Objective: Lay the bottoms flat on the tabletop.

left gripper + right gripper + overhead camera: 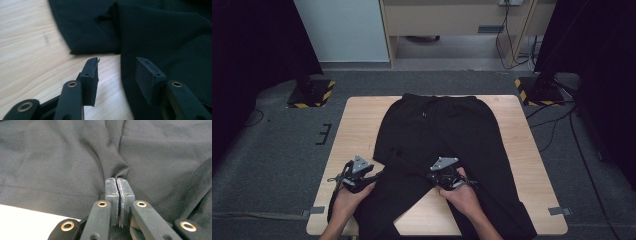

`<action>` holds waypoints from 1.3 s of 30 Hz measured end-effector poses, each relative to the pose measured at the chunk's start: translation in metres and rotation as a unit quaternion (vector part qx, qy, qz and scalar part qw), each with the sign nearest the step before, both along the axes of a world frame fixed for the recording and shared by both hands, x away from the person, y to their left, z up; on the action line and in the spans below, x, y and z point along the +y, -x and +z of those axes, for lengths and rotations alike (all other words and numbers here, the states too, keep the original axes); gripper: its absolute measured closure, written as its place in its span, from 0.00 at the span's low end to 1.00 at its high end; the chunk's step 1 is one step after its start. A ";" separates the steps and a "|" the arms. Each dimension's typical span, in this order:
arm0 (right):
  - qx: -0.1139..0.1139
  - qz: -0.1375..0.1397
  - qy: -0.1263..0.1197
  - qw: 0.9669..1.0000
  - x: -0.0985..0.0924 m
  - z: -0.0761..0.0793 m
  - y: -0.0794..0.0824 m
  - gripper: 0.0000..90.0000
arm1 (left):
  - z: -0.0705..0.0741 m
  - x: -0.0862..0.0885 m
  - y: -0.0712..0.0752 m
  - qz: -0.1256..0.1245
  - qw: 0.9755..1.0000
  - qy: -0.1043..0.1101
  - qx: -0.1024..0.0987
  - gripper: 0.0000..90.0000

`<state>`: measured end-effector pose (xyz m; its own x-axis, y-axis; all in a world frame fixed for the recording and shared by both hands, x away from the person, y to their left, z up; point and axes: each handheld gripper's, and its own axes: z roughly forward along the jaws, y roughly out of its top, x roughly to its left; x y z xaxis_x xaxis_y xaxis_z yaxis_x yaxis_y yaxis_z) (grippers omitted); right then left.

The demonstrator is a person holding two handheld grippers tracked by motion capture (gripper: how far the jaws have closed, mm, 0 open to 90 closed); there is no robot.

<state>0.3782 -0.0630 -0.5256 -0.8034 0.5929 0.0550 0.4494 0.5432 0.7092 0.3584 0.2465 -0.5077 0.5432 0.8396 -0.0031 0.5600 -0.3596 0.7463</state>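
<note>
A pair of black, soft-knit jogging trousers (437, 135) lies flat on the square, light-wood counter (357, 120), its waistband toward the far edge and its two legs running down to the near edge, where they spread apart and leave a bare wedge of wood between them. The cloth is mostly smooth, with a few shallow folds around the crotch.

The right gripper (446, 176), held from below by the person's right hand (464, 197), sits on the trousers just below the crotch, at the inner edge of the leg on the right side of the high view. In the right gripper view its fingers (111, 192) are pressed together with a pinch of the black fabric caught between their tips, and creases run up from that pinch into the cloth.

The left gripper (357, 176), in the person's left hand (349, 197), is at the outer edge of the other trouser leg, over the counter's near left part. In the left gripper view its fingers (91, 75) stand partly apart with nothing clamped: one hovers over bare wood, the other over the black cloth, and the trouser edge runs between them.

Beyond the counter, relative to the trousers, grey carpet surrounds all sides, with two yellow-and-black striped stand bases (312, 94) off the far corners.
</note>
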 end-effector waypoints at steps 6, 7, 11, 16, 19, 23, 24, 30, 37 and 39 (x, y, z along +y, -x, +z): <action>0.002 0.000 -0.003 1.000 0.000 0.000 -0.001 0.98 | -0.015 -0.004 -0.018 -0.019 0.999 0.009 0.034 0.63; 0.002 -0.001 -0.003 1.000 0.000 0.000 -0.001 0.98 | -0.016 -0.005 -0.018 -0.028 0.999 0.012 0.034 0.69; 0.001 -0.001 -0.004 1.000 0.001 -0.001 -0.001 0.98 | -0.017 -0.007 -0.016 -0.042 0.998 0.005 0.044 0.90; -0.003 -0.001 -0.009 1.000 0.008 0.001 -0.001 0.98 | -0.007 0.008 -0.010 -0.018 0.999 0.009 0.034 1.00; -0.007 0.007 -0.024 1.000 0.017 0.007 0.001 0.98 | 0.008 0.023 -0.004 0.005 1.000 0.012 0.017 1.00; -0.019 0.032 -0.038 0.999 0.039 0.019 0.004 0.98 | 0.032 0.038 0.010 0.022 0.999 -0.025 -0.013 1.00; -0.023 0.038 -0.038 0.998 0.045 0.022 0.006 0.98 | 0.038 0.040 0.014 0.022 0.999 -0.029 -0.019 1.00; -0.026 0.045 -0.005 0.999 0.049 0.022 0.010 0.98 | 0.043 0.025 0.031 -0.007 0.999 -0.036 -0.025 1.00; -0.004 0.013 0.006 1.000 0.008 0.008 0.014 0.98 | 0.009 -0.004 0.037 -0.049 0.998 -0.037 0.022 0.99; -0.003 0.012 0.003 1.000 0.000 0.006 0.016 0.98 | 0.007 -0.007 0.039 -0.056 0.997 -0.042 0.018 0.95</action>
